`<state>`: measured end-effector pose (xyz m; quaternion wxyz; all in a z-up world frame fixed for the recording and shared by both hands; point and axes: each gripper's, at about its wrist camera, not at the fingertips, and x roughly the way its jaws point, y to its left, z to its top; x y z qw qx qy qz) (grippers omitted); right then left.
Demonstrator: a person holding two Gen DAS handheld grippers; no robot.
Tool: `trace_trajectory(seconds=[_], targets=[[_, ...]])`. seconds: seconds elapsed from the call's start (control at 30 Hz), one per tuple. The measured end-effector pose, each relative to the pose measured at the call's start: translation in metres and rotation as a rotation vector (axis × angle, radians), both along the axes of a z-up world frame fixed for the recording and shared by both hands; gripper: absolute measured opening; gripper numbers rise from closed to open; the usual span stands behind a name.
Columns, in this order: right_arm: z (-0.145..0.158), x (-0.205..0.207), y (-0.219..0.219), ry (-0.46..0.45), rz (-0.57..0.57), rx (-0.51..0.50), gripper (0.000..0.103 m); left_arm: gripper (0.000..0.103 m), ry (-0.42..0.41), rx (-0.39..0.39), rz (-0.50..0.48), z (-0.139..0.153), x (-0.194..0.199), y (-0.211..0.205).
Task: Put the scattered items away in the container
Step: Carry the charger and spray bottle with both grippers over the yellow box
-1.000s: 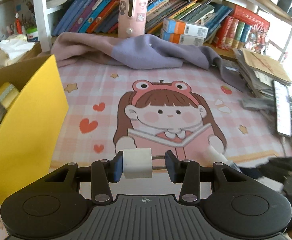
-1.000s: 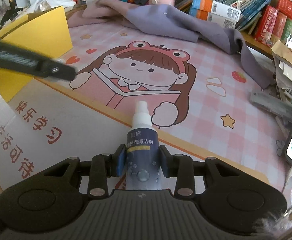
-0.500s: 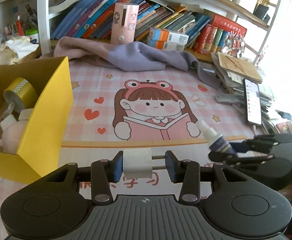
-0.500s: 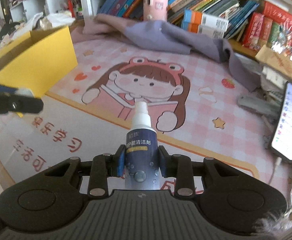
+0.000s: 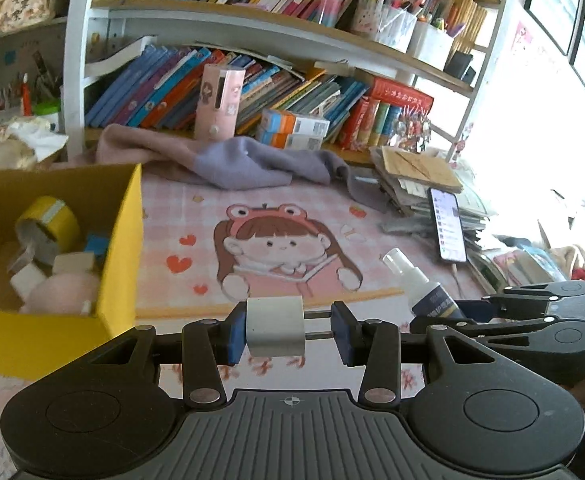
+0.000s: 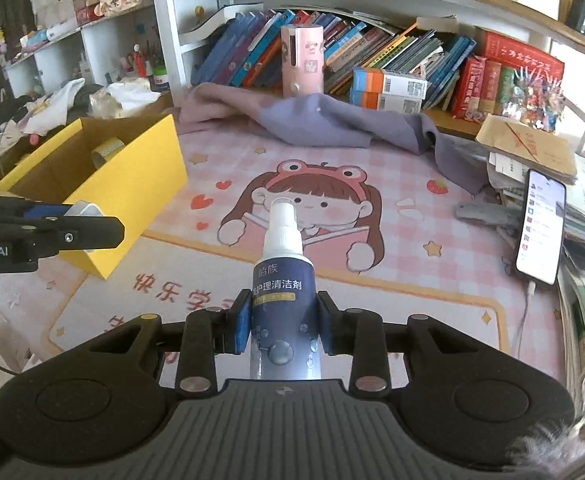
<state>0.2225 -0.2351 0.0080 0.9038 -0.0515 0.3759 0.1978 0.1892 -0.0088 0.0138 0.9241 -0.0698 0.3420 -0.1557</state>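
My left gripper [image 5: 288, 332] is shut on a white charger plug [image 5: 275, 330], held high above the desk mat, right of the yellow cardboard box [image 5: 122, 240]. The box holds a yellow tape roll [image 5: 50, 228], a pink soft toy [image 5: 62, 294] and small white pieces. My right gripper [image 6: 282, 326] is shut on a dark blue spray bottle [image 6: 282, 292] with a white nozzle, raised over the mat's front. The bottle also shows in the left wrist view [image 5: 420, 286], and the box in the right wrist view [image 6: 132, 184] at left.
A pink cartoon desk mat [image 6: 372, 220] covers the desk. A purple cloth [image 6: 312, 124] lies along the back below a bookshelf [image 6: 372, 52]. A lit phone [image 6: 540, 228] leans on a paper stack at right. A pink dispenser [image 6: 302, 60] stands at the back.
Both grippers have risen and pulled back from the mat, each keeping its object. The box's inside has come into the left wrist view.
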Motion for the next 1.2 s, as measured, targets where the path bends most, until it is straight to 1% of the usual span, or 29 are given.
trace_trajectory(seconds=[0.23,0.43,0.53,0.67,0.8,0.9,1.2], targets=[[0.001,-0.042,0.027,-0.017,-0.057,0.018,0.031,0.042,-0.017,0.005,-0.023,-0.002,-0.043,0.036],[-0.004,-0.087,0.066,0.006,-0.045,0.007,0.031,0.042,-0.038,-0.006,0.013,-0.002,-0.091,0.082],[-0.007,-0.107,0.085,0.018,-0.041,0.006,0.031,0.042,-0.032,-0.011,0.031,-0.004,-0.113,0.104],[-0.008,-0.133,0.11,0.026,-0.011,-0.001,0.031,0.042,-0.022,-0.012,0.052,-0.005,-0.138,0.125],[-0.005,-0.153,0.134,0.011,0.041,-0.015,0.031,0.042,-0.018,0.0,0.065,-0.005,-0.156,0.139],[-0.004,-0.163,0.147,0.007,0.073,-0.025,0.031,0.042,-0.006,0.013,0.085,-0.007,-0.166,0.147],[0.0,-0.181,0.176,0.002,0.141,-0.041,0.031,0.042,-0.015,0.021,0.141,-0.006,-0.19,0.171]])
